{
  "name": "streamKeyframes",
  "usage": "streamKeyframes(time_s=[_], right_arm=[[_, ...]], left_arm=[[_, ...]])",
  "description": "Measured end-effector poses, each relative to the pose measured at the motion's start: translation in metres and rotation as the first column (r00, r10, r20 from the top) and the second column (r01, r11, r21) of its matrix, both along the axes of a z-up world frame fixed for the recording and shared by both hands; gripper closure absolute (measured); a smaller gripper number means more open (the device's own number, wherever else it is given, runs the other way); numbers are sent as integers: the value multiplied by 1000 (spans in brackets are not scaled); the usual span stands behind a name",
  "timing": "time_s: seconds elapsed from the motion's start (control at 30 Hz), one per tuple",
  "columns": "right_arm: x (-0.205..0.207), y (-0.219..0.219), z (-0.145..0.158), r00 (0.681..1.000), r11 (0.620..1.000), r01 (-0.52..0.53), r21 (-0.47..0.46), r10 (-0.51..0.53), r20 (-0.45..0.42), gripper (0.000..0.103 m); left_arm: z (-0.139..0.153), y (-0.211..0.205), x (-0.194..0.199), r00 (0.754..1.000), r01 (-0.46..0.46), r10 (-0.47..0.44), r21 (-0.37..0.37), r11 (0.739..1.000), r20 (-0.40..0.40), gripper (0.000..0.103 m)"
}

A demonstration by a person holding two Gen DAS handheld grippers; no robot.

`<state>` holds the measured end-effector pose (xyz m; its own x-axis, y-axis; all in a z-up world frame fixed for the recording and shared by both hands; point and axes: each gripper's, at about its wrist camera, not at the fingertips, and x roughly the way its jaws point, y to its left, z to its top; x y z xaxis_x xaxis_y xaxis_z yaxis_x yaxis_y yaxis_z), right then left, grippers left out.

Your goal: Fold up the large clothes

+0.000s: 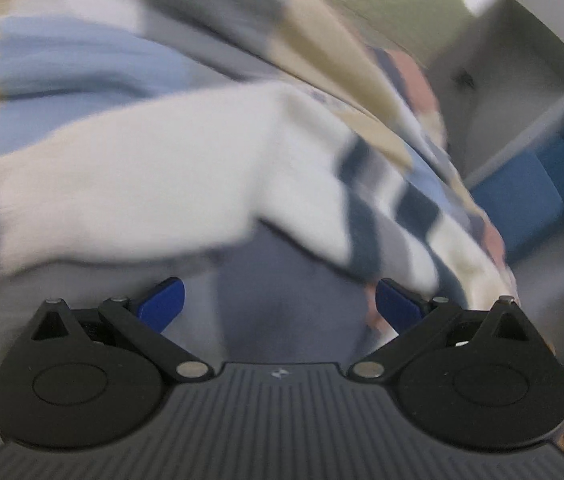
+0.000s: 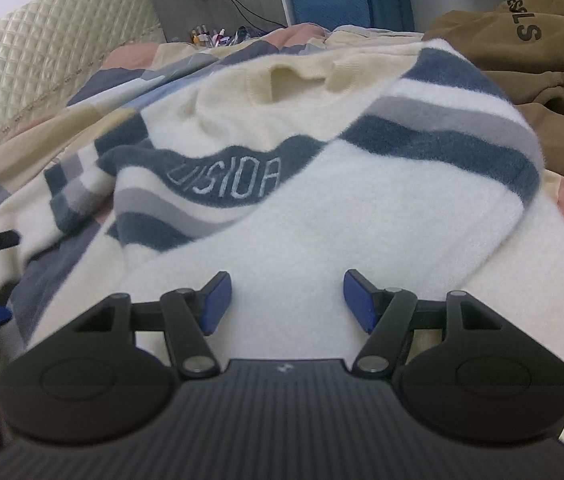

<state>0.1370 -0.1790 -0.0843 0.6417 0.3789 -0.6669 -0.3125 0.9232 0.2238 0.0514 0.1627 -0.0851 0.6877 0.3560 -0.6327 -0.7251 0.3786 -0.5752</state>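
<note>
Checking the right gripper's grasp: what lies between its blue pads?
In the right wrist view, only the white sweater lies between the open right gripper pads, ungripped.

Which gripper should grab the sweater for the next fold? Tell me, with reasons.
Probably the right gripper: its jaws stand open directly over the white sweater, sharply in view. The left gripper is also open, but over the patchwork bedding beside a sleeve, in a blurred view.
</note>
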Motion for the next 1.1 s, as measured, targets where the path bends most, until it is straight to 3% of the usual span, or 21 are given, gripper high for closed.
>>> streamKeyframes(time_s=[0.1,0.27,0.37,0.4,0.43,0.47,0.53,0.6,0.67,0.77,0.87,0.93,1.03,1.1], right_arm=[[0,1,0,1000,1000,1,-4,-1,0,39],[0,0,0,1000,1000,0,-8,0,2,40],[0,1,0,1000,1000,3,-12,-3,4,40],[0,1,0,1000,1000,3,-16,-2,7,40],[-1,1,0,1000,1000,3,-22,-3,12,40],[-1,0,0,1000,1000,0,-28,0,16,40],[-3,1,0,999,999,-6,-47,8,31,40],[-4,0,0,999,998,-10,-58,13,41,40],[-4,-2,0,999,998,-15,-57,18,41,40],[-4,-6,3,999,999,-15,-49,17,42,40],[-6,-13,7,999,999,1,-46,1,51,40],[-7,-20,12,998,999,23,-25,-22,54,40],[-8,-30,18,998,998,52,23,-53,33,40],[-10,-34,23,997,997,68,47,-69,31,39]], left_arm=[[-4,15,-15,993,-117,117,-45,992,-2,1],[-5,43,-26,956,-294,293,-23,956,-16,8],[-4,56,-28,929,-370,370,6,929,-20,17],[-3,59,-25,922,-385,386,27,923,-28,24],[-1,62,-22,917,-396,398,52,917,-38,38],[2,65,-18,912,-403,408,85,911,-46,44],[9,67,-12,915,-392,401,138,910,-47,78],[20,68,-2,931,-347,362,207,915,-40,90],[35,66,5,949,-292,314,298,909,-27,91],[62,46,14,974,-202,226,433,879,-6,93],[100,22,21,992,-116,122,556,823,27,93],[132,1,25,999,-41,18,638,769,43,93],[173,-41,32,988,81,-153,761,644,24,93],[197,-77,35,961,154,-275,814,560,7,93]])
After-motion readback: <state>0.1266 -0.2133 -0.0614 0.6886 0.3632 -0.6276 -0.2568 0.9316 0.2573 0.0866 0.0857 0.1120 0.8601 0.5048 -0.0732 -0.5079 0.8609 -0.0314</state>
